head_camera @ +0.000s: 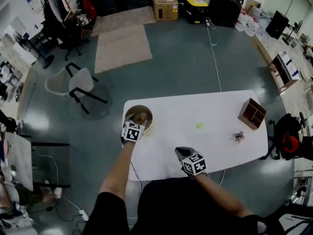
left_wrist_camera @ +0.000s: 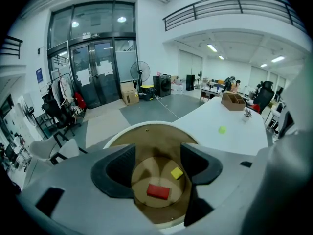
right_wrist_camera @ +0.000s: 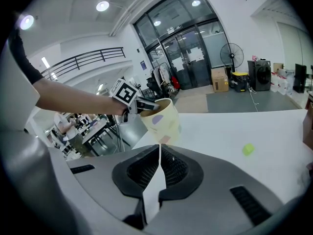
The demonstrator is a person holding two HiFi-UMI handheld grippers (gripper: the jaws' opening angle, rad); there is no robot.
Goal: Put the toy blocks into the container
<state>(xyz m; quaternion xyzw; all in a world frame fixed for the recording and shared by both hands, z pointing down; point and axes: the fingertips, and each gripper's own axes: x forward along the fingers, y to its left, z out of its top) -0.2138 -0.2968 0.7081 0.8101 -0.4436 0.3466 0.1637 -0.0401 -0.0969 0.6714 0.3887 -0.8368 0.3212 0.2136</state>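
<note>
White table (head_camera: 215,104) on a grey-green floor, open office hall behind. Container (head_camera: 148,116) sits at the table's left end. Red block (left_wrist_camera: 158,191) and yellow block (left_wrist_camera: 176,173) lie on its bottom, close but not touching. Left tool (left_wrist_camera: 156,166) hangs right over the container mouth, jaws wide apart, nothing clamped. Both blocks show in the gap between the jaws, down below them. Green block (head_camera: 199,126) lies loose mid-table, right of the container, well apart from both tools. Right tool (right_wrist_camera: 160,168) has its jaws pressed together, empty, over the table's near edge, facing container and green block. Wooden box (head_camera: 252,113) stands near the right end, with a small dark object (head_camera: 239,136) near it.
</note>
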